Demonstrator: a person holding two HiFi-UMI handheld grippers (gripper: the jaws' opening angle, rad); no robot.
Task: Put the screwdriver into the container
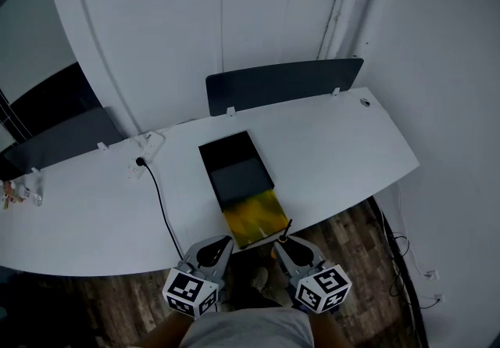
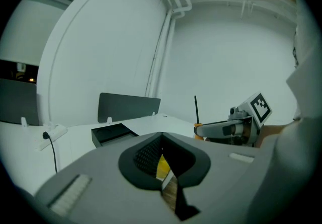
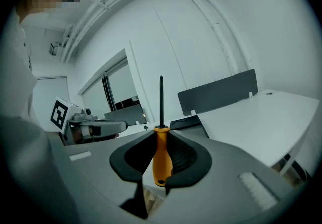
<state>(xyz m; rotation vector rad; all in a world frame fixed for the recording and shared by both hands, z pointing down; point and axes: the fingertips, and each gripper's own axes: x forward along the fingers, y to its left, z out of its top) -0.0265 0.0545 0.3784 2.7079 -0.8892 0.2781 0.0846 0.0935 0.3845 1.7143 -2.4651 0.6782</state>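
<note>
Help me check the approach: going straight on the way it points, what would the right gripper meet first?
Probably the yellow near end of the container, at the table edge. How high the right gripper sits against it is unclear.

Left tongs, right tongs: grey shells, black pads; white marker cubes; grey shirt.

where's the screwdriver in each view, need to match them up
Head view: bottom centre, the screwdriver pokes up from the right gripper.
Left gripper view: right of centre, screwdriver shaft upright, held by the other gripper.
Right gripper view: dead centre, screwdriver with its orange handle clamped between the jaws.
Shared landmark: the dark desk divider at the table's far edge.
</note>
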